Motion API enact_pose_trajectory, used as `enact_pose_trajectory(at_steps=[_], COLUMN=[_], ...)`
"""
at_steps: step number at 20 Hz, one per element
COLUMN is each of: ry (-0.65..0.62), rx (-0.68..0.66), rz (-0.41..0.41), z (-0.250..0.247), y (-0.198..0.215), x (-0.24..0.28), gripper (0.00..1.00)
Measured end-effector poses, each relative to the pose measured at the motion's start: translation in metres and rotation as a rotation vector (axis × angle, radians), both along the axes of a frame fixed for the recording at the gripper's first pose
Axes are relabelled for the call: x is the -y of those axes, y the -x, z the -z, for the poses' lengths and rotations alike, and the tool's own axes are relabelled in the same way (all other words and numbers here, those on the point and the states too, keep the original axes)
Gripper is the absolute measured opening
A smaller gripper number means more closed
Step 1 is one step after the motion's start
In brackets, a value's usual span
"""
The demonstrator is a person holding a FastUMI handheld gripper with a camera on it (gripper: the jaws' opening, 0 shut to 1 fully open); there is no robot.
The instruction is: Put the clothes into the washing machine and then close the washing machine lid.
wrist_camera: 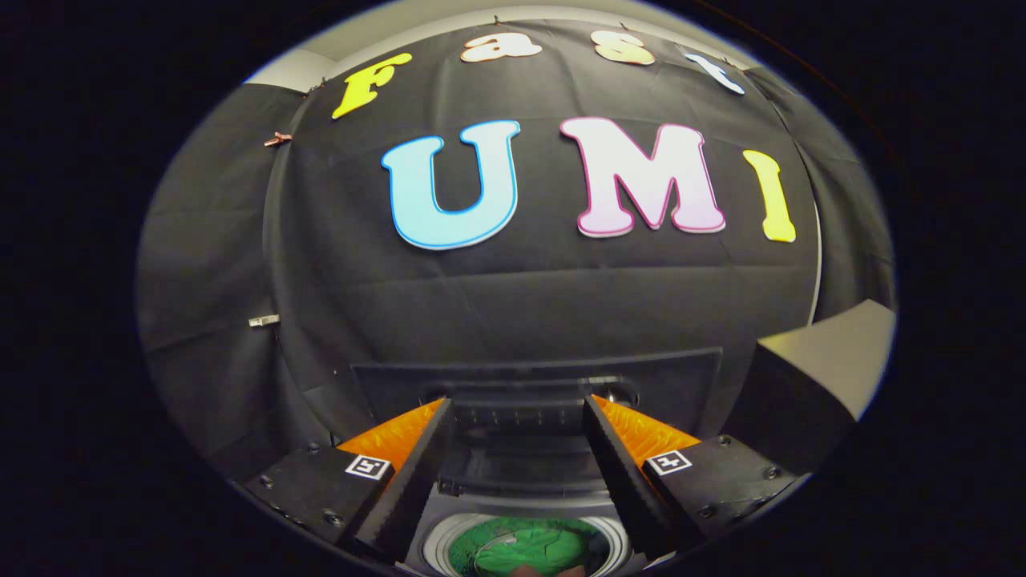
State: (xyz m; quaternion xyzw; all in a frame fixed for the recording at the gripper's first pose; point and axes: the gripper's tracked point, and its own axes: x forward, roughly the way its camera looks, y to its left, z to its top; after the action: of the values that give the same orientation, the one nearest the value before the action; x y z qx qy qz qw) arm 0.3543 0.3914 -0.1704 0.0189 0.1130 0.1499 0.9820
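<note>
With the fingers (517,473) spread wide and nothing held between them, I judge the loading part finished and the lid-closing step the one now in hand. I take the washing machine (521,489) as my landmark: it sits just below and ahead of the fingertips, its round white drum rim (437,545) showing between the two black finger bars. Inside the drum lies the green garment (525,546), crumpled and apparently resting low in the tub, well under the fingers. Behind the drum opening, the machine's dark lid (537,377) seems to stand raised against the booth wall, its flat panel facing me just beyond the fingertips. To close it well, I would bring the fingers up over the top edge of that lid, hook or press behind it with one finger rather than trying to pinch it, and draw it forward and down in an arc following its hinge, slowly enough that it does not slam. I would keep both fingers clear of the drum rim as the lid falls, and check that no fold of the green garment pokes above the opening, since cloth caught under the lid would keep it from seating. To the right of the machine stands a grey box-like surface (834,353); I cannot tell what it carries.
</note>
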Motion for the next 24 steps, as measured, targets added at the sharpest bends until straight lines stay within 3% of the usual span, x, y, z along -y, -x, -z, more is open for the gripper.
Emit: enact_pose_trajectory(at_steps=[4, 14, 24], ry=[0.052, 0.069, 0.100], rx=[0.052, -0.133, -0.192], rz=[0.004, 0.025, 0.010], z=[-0.021, 0.023, 0.028], y=[-0.032, -0.085, -0.068], x=[-0.014, -0.038, -0.033], gripper=[0.99, 1.00, 1.00])
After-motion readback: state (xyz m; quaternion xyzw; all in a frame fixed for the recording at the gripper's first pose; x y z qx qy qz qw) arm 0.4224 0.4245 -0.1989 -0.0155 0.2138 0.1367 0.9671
